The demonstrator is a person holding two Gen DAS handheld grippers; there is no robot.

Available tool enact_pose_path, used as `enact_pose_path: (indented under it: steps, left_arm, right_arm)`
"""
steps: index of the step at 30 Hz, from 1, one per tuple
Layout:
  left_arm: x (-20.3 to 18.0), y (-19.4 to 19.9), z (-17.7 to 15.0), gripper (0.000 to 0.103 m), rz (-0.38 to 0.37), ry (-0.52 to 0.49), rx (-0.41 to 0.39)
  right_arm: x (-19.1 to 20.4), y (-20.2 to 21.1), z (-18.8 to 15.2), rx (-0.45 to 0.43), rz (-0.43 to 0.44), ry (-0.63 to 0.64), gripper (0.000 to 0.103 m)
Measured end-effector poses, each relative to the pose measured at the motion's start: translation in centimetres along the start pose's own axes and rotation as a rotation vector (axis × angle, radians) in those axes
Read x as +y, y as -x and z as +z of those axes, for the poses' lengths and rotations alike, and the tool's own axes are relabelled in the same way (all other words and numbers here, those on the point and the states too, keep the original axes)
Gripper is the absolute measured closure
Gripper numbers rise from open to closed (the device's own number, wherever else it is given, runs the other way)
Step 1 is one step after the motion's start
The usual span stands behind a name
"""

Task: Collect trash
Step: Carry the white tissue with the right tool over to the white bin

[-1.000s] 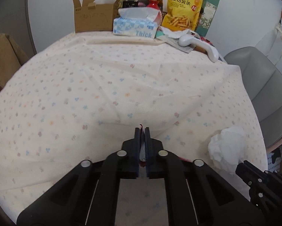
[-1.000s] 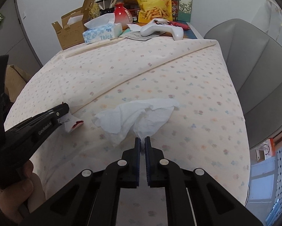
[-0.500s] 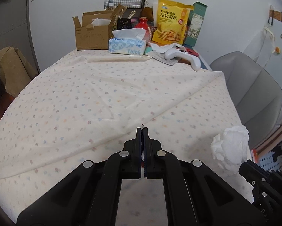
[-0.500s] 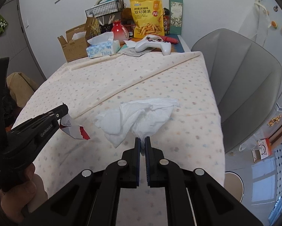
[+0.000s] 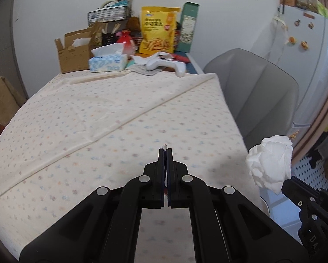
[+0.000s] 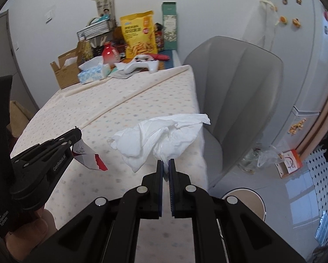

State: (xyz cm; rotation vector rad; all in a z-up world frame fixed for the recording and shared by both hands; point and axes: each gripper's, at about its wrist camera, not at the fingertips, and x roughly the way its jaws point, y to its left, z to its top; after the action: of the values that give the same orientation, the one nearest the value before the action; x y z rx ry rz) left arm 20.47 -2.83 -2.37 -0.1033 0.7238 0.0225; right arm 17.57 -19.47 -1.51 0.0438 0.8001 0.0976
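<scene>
Presently, two pieces of trash are held clear of the table (image 5: 80, 127), which is covered by a pale cloth with a small flower print. The right gripper (image 6: 166, 164) is clamped on a crumpled white tissue (image 6: 161, 135); the wad is pinched at its lower end between the blue-padded fingers and spreads upward and to both sides above the tips. In the left wrist view the same tissue (image 5: 270, 160) is seen at the right edge, beyond the table's corner, above the black body of the right gripper.

The left gripper (image 5: 165, 151) is closed with almost no gap between its fingers. Only a tiny pale sliver is visible at the tips in its own view. In the right wrist view the left gripper (image 6: 77, 134) is seen from the side, gripping a torn white and red wrapper (image 6: 87, 156), which hangs below the fingertips over the cloth. A hand (image 6: 30, 223) is partly visible under the gripper's handle.

At the far end of the table stand a cardboard box (image 5: 74, 52), a tissue box (image 5: 108, 62), a white game controller (image 5: 166, 64) and a yellow snack bag (image 5: 158, 32). A grey chair (image 5: 262, 92) stands beside the table's right edge.
</scene>
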Motion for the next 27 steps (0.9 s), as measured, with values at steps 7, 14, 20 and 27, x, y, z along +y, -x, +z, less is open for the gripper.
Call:
enact_pose_path:
  steps: [7, 14, 20, 27]
  left_arm:
    - [-5.7, 0.5, -0.4, 0.100, -0.068, -0.075, -0.003]
    - [-11.2, 0.1, -0.9, 0.100, -0.131, -0.146, 0.010]
    - [-15.0, -0.8, -1.5, 0.100, -0.170, -0.200, 0.033]
    - [-19.8, -2.9, -2.5, 0.100, -0.208, -0.269, 0.074]
  right_arm:
    - [-5.5, 2.2, -0.9, -0.029, -0.082, -0.079, 0.097]
    - [-11.1, 3.2, -1.8, -0.035, -0.150, -0.161, 0.097]
    - [-15.3, 3.0, -2.8, -0.021, -0.189, -0.229, 0.097]
    - [-19.8, 1.8, -4.2, 0.013, -0.225, -0.299, 0.097]
